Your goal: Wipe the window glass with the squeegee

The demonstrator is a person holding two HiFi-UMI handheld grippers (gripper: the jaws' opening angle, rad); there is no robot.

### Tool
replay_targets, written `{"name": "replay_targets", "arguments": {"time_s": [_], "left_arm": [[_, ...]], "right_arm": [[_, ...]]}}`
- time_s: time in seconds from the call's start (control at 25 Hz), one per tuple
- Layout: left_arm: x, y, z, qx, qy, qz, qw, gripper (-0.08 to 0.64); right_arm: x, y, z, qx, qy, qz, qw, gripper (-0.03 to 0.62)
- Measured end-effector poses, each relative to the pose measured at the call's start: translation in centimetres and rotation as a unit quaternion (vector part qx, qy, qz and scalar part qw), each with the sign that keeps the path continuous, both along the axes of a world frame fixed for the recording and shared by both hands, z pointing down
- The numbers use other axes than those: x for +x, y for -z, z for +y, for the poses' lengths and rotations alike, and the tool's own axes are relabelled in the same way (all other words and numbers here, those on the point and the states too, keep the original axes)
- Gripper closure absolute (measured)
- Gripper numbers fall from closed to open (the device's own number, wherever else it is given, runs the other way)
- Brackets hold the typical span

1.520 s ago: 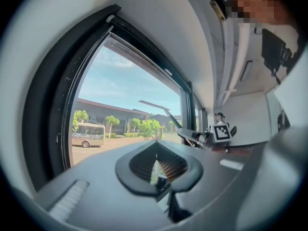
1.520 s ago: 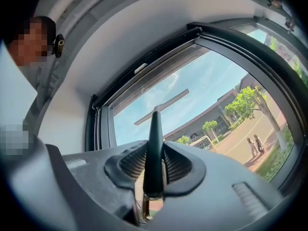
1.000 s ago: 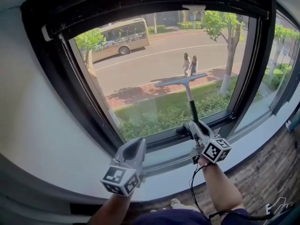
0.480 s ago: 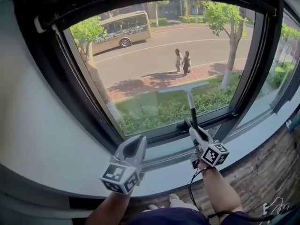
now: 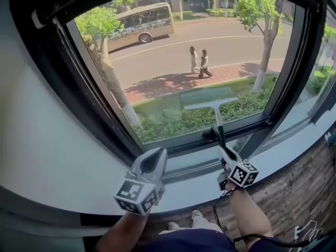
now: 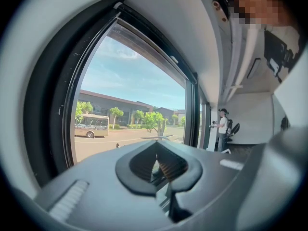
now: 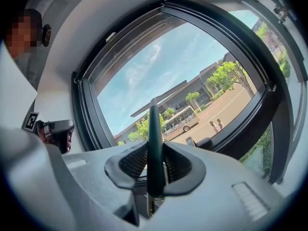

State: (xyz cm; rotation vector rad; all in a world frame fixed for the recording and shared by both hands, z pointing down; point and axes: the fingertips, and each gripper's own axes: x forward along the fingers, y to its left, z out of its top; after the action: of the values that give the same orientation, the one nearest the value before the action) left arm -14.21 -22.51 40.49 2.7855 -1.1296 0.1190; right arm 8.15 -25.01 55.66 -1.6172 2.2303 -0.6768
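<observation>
Head view: squeegee blade low on the window glass, handle pinched in the right gripper, left gripper closed on nothing (idle, off to its left), so risk of knocking the bottom frame and leaving a streak.

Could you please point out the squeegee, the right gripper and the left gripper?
squeegee [image 5: 210, 103], head view, on its blade.
right gripper [image 5: 224, 150], head view, between its fingertips.
left gripper [image 5: 154, 155], head view, between its fingertips.
</observation>
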Motion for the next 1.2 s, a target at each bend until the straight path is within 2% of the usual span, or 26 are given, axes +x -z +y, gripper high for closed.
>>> {"name": "replay_targets", "arguments": {"time_s": [0.28, 0.88, 1.2], "left_arm": [[-0.5, -0.5, -0.1, -0.006, 0.008, -0.004, 0.9999, 0.557], [-1.0, -0.3, -0.1, -0.007, 0.019, -0.010, 0.9997, 0.557], [-1.1, 0.7, -0.5, 0.013, 0.036, 0.003, 0.9993, 0.557]], "right_arm": [[0.4, -2.5, 0.6, -0.039, 0.004, 0.007, 0.999, 0.492], [0.6, -5.1, 0.9, -0.070, 0.021, -0.005, 0.997, 0.491], [0.1, -6.9, 1.3, -0.101, 0.039, -0.009, 0.994, 0.492]]}}
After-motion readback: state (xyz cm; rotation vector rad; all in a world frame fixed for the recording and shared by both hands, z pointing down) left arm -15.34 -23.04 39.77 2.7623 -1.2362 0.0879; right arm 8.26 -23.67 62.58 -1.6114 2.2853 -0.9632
